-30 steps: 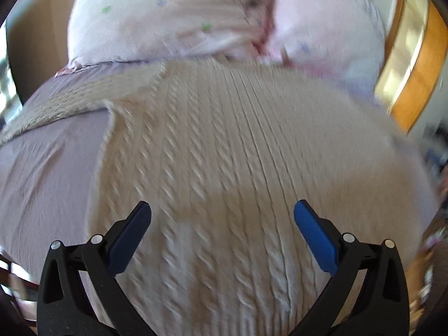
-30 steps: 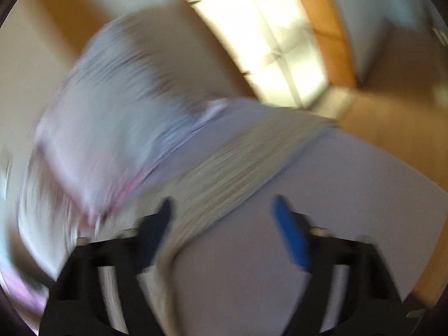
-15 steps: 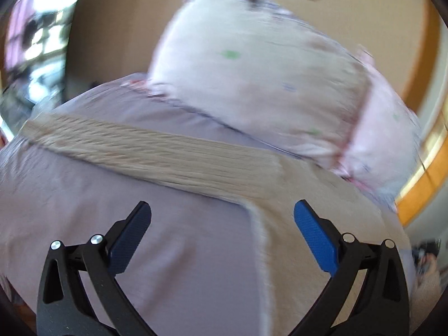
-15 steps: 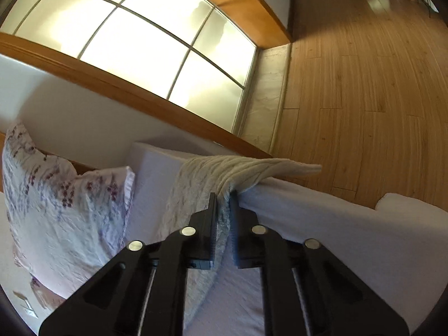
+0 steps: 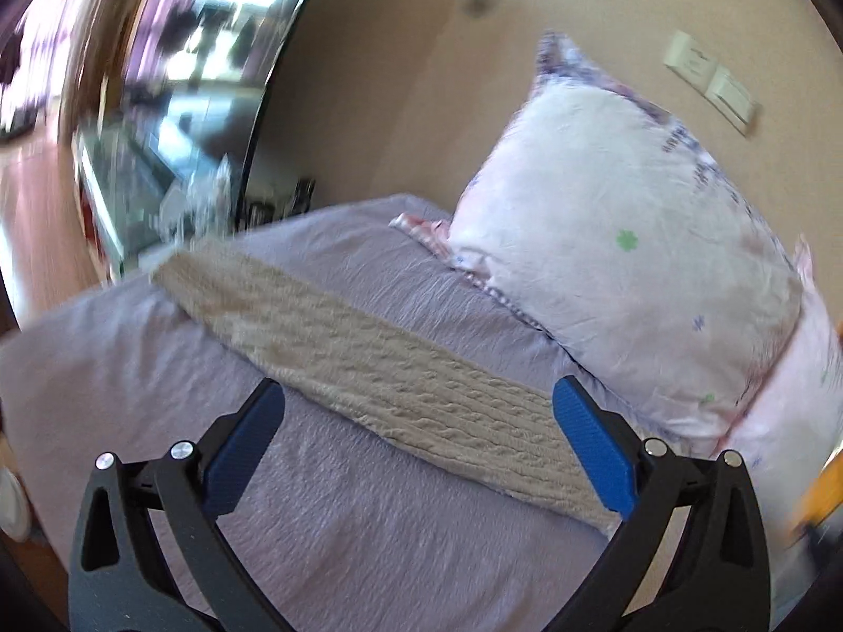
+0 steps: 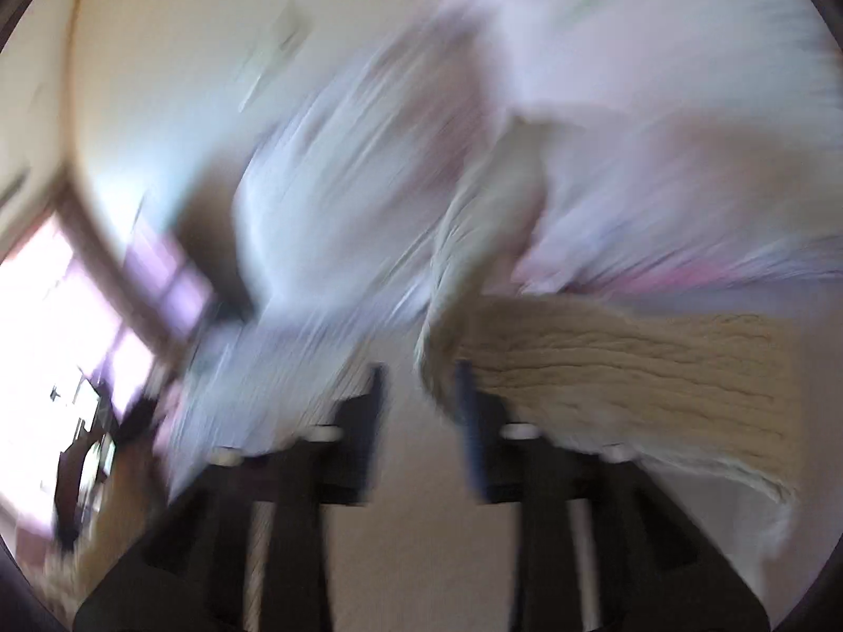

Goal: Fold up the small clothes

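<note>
Released, right gripper [image 6: 419, 411] now gapes beside the knit sleeve [image 6: 621, 374].

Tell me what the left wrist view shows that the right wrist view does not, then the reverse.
Left wrist only: the open left gripper over a cream cable-knit sleeve lying flat on the lavender bedsheet, and wall switches.
Right wrist only: the right gripper, its jaws slightly apart, and a bright window.
Both: the sweater, the floral white pillow.
</note>
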`<state>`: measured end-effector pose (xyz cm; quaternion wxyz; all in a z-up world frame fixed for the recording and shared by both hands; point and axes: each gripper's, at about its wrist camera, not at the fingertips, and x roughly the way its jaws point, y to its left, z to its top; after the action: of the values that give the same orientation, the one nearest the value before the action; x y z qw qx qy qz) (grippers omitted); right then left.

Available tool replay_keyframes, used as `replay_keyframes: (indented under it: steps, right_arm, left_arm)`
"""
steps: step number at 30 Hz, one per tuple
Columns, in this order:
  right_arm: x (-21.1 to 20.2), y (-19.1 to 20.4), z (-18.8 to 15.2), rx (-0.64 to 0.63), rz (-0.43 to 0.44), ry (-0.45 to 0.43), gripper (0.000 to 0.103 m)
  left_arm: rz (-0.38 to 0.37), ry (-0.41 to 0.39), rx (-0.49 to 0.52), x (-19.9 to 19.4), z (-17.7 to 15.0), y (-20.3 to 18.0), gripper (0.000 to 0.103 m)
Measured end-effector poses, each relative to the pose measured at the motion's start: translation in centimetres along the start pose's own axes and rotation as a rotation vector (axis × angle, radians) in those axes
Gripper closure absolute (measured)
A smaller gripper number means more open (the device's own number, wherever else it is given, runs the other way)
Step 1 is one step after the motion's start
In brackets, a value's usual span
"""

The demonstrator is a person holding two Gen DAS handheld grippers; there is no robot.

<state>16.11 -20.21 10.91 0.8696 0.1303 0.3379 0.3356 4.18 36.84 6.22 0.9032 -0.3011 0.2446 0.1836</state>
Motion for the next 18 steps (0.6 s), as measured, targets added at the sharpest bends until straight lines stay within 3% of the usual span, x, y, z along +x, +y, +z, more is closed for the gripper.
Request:
replay_keyframes:
  steps: [2,3,5,9,13,18]
  right_arm:
    - [0.6,1.8,-0.7,-0.054,0.013,-0.002,0.051]
    - [-0.2,2.0,-0.8,-0.070,-0.016,-0.043,0.038]
    - [-1.8,1.2,-0.4,-0.046,-0.051,-0.108,0.024]
    - [-5.8,-2.6,-0.4,0.056,-0.129,-0.183,0.023]
    - [-8.6,-5.7,-2.0,0.139,-0.199,-0.217,0.023]
    - [-10.0,-7.8,-3.6,0.202,-0.220,-0.241,0.021]
  left_arm:
    - [-0.019,0.033,-0.068,0.7,0.1,1.2,0.005]
    - [-0.038,0.052,-0.120,1.1,0.4,2.3,0.008]
    - [-0.049,0.073,-0.184,1.9,0.5,3.6,0.015]
    - [-0.051,0.098,-0.314,3.4,1.1,6.4,0.027]
    - [-0.023,0.104,-0.445,4.7,1.9,9.2,0.031]
    - [-0.018,0.085,-0.519,5.9,3.1,11.2,0.050]
